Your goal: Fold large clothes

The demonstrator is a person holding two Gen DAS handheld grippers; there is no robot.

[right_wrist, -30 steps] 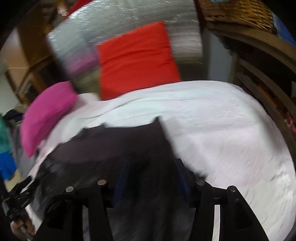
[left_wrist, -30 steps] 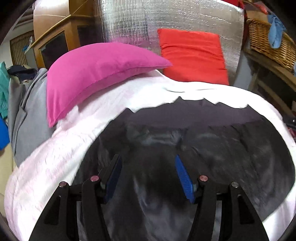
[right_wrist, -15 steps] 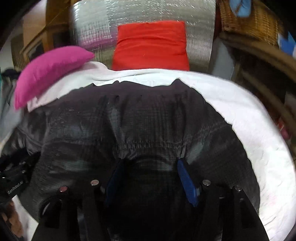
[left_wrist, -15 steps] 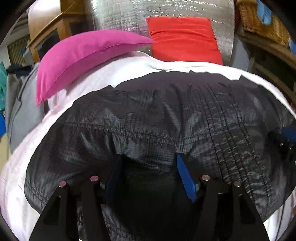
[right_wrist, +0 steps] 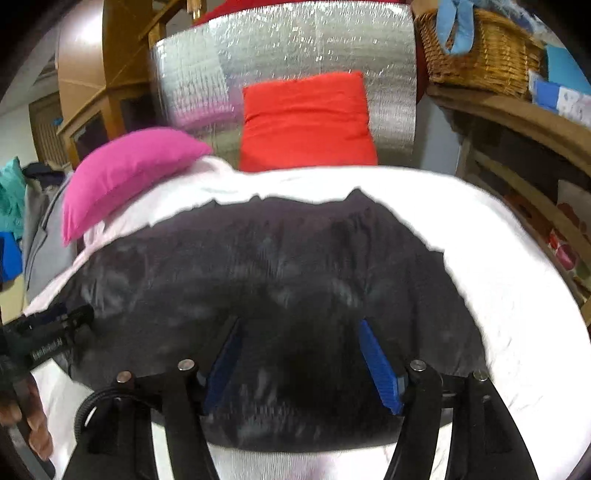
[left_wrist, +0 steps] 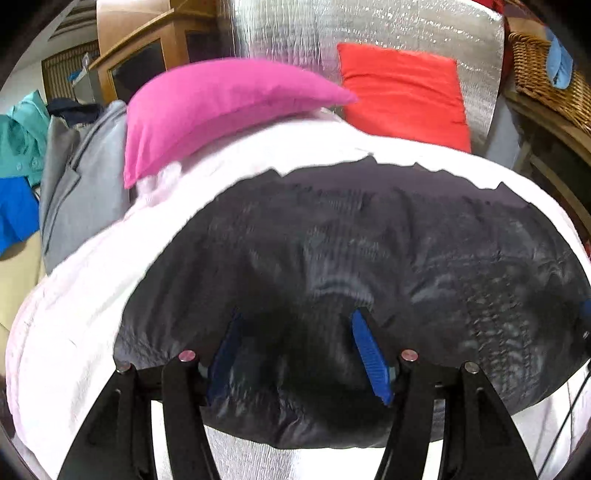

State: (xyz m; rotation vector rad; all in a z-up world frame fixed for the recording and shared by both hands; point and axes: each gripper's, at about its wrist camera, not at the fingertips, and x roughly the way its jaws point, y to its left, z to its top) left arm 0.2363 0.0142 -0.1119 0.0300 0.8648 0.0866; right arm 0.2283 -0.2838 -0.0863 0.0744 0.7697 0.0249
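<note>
A black quilted jacket point(left_wrist: 351, 266) lies spread across the white bedsheet point(left_wrist: 85, 295), its far hem reaching toward the red cushion point(left_wrist: 402, 96) that leans on a silver foil panel point(left_wrist: 369, 33). A pink pillow point(left_wrist: 207, 107) rests on the sheet's far left corner, beside a grey garment point(left_wrist: 77, 192).

The left gripper point(left_wrist: 295, 347) hangs over the jacket's near edge, blue pads apart with dark fabric between them; the blur makes it hard to say whether the pads press the cloth, but they look released. The right gripper point(right_wrist: 299, 354) sits over the near edge of the black quilted jacket point(right_wrist: 277, 280) too, its jaws opening, fabric lying between the pads without being pinched. A wicker basket point(right_wrist: 480, 51) stands on the wooden shelf at right.
</note>
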